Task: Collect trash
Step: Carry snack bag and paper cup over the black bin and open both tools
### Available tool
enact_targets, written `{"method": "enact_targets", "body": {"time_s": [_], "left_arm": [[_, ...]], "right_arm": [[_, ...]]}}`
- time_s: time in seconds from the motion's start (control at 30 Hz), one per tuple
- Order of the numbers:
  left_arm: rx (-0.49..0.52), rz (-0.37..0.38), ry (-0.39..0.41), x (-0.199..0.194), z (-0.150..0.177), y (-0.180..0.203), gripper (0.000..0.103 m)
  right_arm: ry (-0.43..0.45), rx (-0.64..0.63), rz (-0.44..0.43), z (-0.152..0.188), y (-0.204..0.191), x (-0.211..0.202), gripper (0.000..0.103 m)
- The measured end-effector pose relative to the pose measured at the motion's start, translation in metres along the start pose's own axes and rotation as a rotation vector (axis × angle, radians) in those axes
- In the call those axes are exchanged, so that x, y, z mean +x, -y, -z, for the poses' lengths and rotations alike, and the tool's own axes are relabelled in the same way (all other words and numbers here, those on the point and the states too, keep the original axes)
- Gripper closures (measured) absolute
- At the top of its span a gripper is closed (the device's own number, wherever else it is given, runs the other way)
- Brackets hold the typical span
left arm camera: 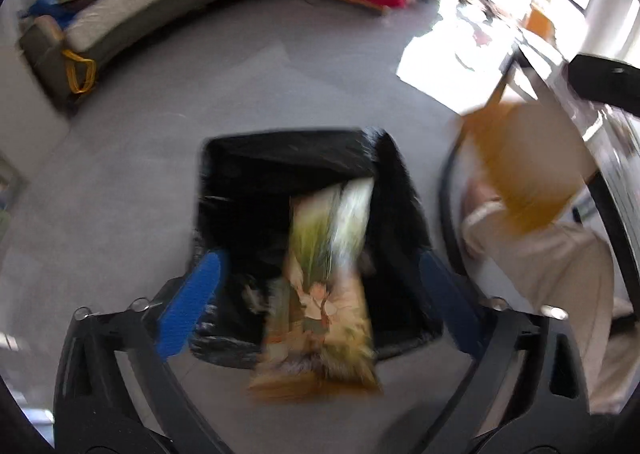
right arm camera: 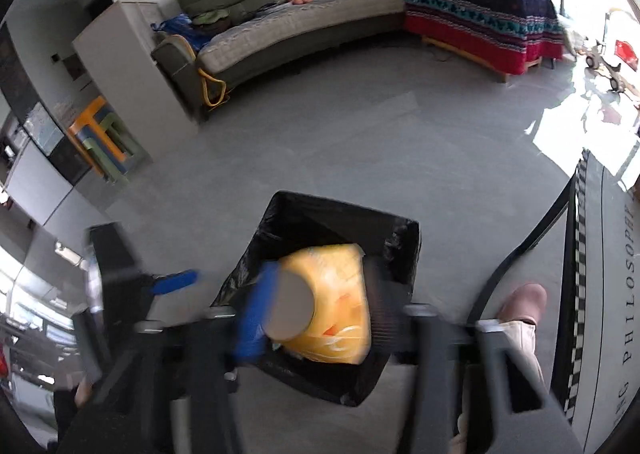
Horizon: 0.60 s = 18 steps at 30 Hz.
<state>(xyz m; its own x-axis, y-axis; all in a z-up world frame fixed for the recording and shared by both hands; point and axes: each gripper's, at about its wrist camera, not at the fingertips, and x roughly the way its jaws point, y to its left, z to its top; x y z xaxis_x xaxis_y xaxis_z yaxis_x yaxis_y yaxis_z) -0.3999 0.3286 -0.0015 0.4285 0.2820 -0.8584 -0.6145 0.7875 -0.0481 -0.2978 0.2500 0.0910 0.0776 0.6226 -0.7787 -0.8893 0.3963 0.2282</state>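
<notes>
Now both tools hang over the black-lined bin (left arm camera: pixel 296 158) — left tool (left arm camera: pixel 320 294) spread wide, printed paper bag (left arm camera: pixel 324 294) dropping free; right tool (right arm camera: pixel 316 306) parted around yellow plastic bag (right arm camera: pixel 340 294).

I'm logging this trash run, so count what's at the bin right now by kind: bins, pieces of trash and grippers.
Bins: 1, the black-lined bin
Pieces of trash: 2, the printed wrapper and the yellow bag
Grippers: 2, the left gripper and the right gripper
Total: 5

"PHILOSOPH…" on white panel (right arm camera: pixel 616 294)
</notes>
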Motion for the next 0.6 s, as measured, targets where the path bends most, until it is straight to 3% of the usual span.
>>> {"method": "enact_targets", "body": {"time_s": [0.3,0.6], "left_arm": [[0.027,-0.010,0.019,-0.006,-0.002,0.006,0.006],[0.129,0.037,0.040,-0.012,-0.020,0.057,0.006]], "right_arm": [[0.021,0.036,0.032,0.000,0.015,-0.007,0.042],[0.063,0.111,0.028,0.009,0.055,-0.034,0.042]]}}
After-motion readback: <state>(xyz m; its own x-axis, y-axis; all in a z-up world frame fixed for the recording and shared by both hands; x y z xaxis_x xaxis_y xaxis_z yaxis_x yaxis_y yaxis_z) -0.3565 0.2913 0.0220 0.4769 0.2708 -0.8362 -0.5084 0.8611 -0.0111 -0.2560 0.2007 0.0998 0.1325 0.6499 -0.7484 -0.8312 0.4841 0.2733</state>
